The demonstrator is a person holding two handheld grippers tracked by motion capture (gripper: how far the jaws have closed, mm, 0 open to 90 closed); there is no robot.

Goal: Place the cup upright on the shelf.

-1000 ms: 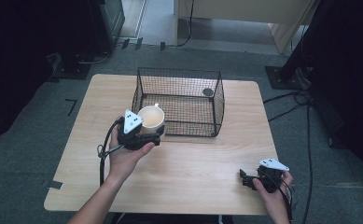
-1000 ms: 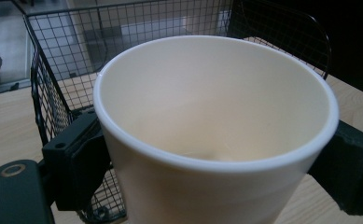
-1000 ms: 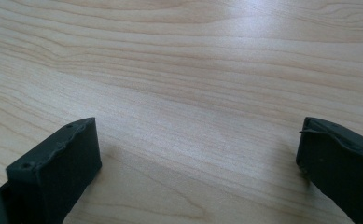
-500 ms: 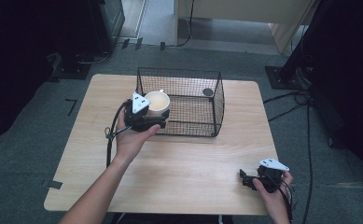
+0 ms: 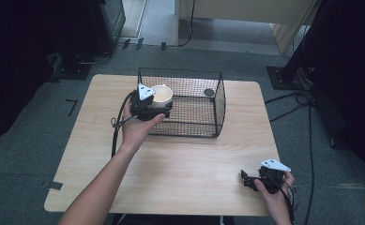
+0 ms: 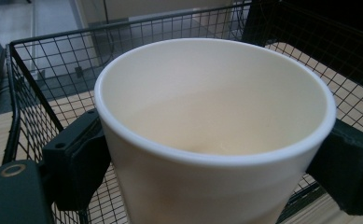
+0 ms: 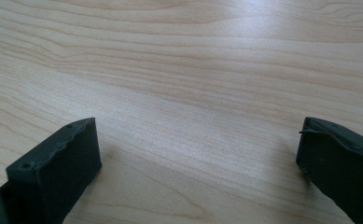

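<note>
Over the left edge of the wire basket [image 5: 185, 101], the left gripper [image 5: 157, 104] holds the cream cup [image 5: 162, 93], which has moved up from the table beside the basket a moment ago, so it looks nearly ready to go inside. Both jaws squeeze the cup's sides. On the right, the right gripper [image 5: 251, 180] rests on the table [image 5: 194, 159], jaws wide apart, holding nothing.
</note>
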